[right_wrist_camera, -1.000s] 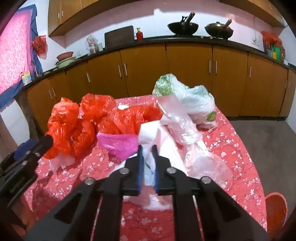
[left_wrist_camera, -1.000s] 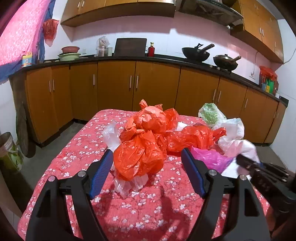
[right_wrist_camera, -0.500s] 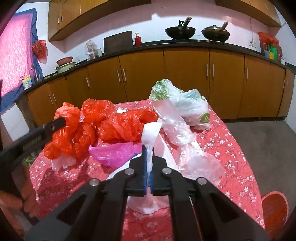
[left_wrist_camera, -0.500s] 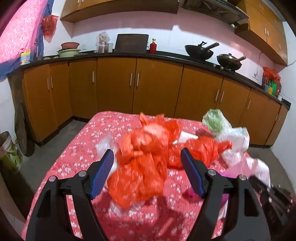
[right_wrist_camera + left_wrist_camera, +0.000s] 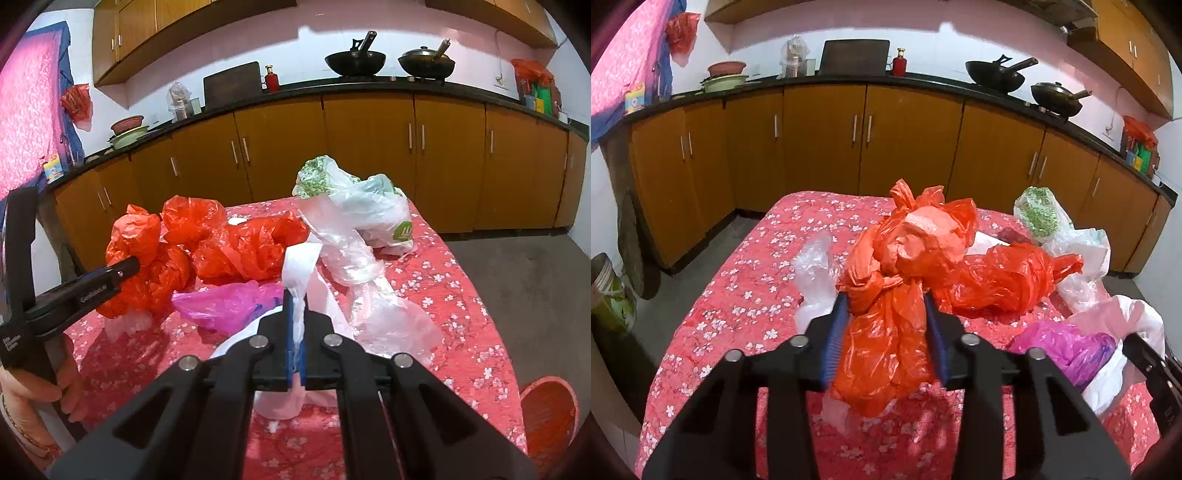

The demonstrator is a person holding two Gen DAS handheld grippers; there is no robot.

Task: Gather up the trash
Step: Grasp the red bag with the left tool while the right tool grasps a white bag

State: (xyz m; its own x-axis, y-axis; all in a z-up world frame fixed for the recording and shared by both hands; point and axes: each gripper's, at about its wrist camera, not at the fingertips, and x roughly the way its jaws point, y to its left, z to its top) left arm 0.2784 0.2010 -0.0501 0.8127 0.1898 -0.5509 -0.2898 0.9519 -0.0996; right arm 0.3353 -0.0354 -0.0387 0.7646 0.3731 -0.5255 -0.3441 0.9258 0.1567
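Note:
A knotted orange plastic bag (image 5: 886,350) lies at the near side of the table with the red flowered cloth (image 5: 757,295). My left gripper (image 5: 886,297) has it between its blue pads; the jaws are closing and both pads press into the bag. The right wrist view shows the same bag (image 5: 147,273) with the left gripper (image 5: 122,269) on it, held by a person's hand. My right gripper (image 5: 295,295) is shut on the strap of a white plastic bag (image 5: 299,266), which stands up between its pads.
More bags lie on the table: a second orange one (image 5: 997,280), a purple one (image 5: 229,302), clear ones (image 5: 351,254) and a green-printed white one (image 5: 1039,214). A red basket (image 5: 550,417) stands on the floor at the right. Wooden cabinets (image 5: 905,147) line the far wall.
My left gripper moved forward over the orange bag and its jaws came in from wide apart onto it. The right gripper stays shut on the white bag's strap.

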